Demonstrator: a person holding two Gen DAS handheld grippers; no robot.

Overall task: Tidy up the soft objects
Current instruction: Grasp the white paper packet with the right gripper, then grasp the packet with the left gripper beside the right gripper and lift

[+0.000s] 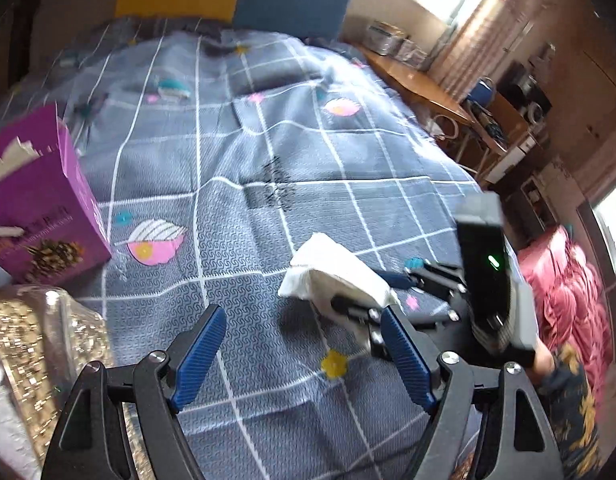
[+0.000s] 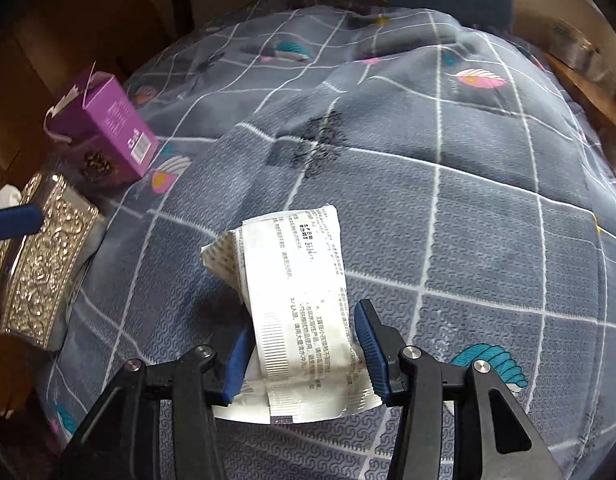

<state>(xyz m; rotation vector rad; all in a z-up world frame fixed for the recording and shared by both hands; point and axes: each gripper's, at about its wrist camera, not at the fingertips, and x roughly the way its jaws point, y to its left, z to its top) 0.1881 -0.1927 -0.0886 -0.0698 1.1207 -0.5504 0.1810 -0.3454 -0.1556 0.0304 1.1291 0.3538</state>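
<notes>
The white tissue pack (image 2: pixel 300 312) sat between the blue-padded fingers (image 2: pixel 370 344) of the right gripper (image 2: pixel 304 356), which gripped its near end and held it just over the grey checked bedspread (image 2: pixel 488 240). The left gripper (image 1: pixel 304 356) hovered beside it with its fingers spread wide around nothing. Well off to the left, a purple box (image 1: pixel 44 208) stood near an ornate silver tissue box (image 2: pixel 48 264) at the bed's edge.
</notes>
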